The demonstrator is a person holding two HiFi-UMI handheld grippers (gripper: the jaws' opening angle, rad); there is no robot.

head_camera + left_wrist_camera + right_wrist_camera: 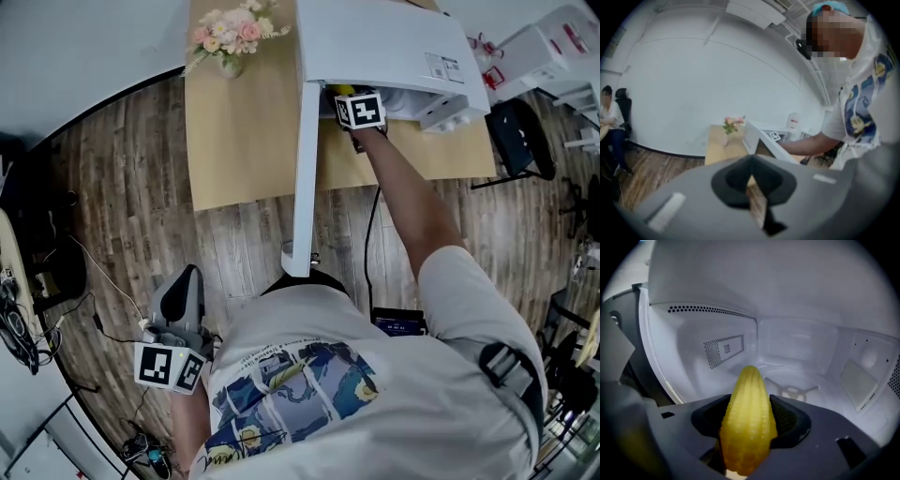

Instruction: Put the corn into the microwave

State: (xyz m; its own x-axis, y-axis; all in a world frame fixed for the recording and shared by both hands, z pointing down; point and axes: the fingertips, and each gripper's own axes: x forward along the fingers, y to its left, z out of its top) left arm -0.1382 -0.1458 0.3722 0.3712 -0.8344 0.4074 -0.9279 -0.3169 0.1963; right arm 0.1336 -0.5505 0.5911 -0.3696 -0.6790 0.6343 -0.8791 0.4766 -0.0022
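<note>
The right gripper is reaching into the open white box-shaped microwave oven, which stands on a light wooden rectangular table. In the right gripper view its two grey jaws are pinching a yellow corn cob by the thick end. The cob stands between the dark pads and its narrow tip points to the back of the oven. The corn is already inside the white cavity, held above the floor of the oven and not lying on it. Beyond the tip, the small three-armed turntable support is visible on the oven floor. The left wall of the cavity has rows of small holes.

In the head view the white microwave door is swung out wide towards the person, and its far edge hangs over the brown wooden plank floor. The person's right forearm stretches from the shoulder to the oven opening, just to the right of the door.

The left gripper hangs low at the person's left side, well apart from the table. In the left gripper view its jaws are pressed together at the tips and hold nothing; only a thin slit shows lower down between them.

A small vase with pink and white flowers stands on the table to the left of the microwave
</note>
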